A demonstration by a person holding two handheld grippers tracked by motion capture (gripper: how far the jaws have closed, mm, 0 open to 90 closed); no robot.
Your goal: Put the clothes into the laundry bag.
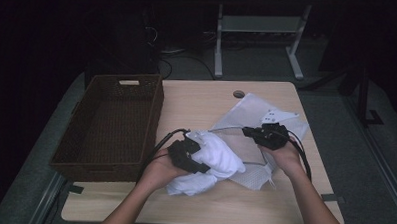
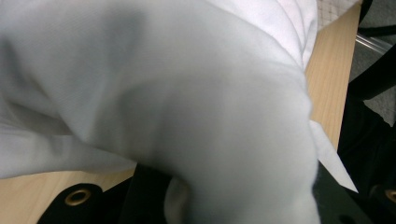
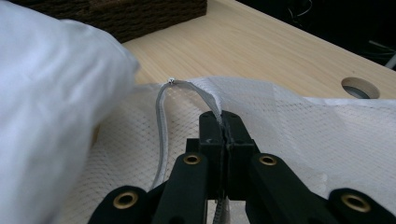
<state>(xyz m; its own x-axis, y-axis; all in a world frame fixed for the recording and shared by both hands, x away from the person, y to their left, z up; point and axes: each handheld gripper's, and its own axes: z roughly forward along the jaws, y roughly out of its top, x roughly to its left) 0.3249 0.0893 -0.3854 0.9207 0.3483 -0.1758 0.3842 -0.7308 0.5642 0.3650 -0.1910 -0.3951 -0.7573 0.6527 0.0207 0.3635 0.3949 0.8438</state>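
A bunched white cloth (image 1: 219,155) lies at the middle of the wooden table (image 1: 202,99), partly over a white mesh bag (image 1: 259,111). My left gripper (image 1: 198,163) is shut on the cloth's left side. In the left gripper view the cloth (image 2: 187,93) drapes over the black jaws and hides their tips. My right gripper (image 1: 247,130) is shut on the bag's grey zipper edge. In the right gripper view the right gripper (image 3: 223,122) pinches the zipper tape (image 3: 187,86), which arches up from the mesh (image 3: 303,130). The cloth (image 3: 46,116) bulges at the left.
A dark woven basket (image 1: 158,103) stands empty on the table's left side, and its corner (image 3: 140,14) shows in the right gripper view. A round cable hole (image 1: 238,94) sits near the far edge. Bare wood (image 1: 233,203) runs along the front.
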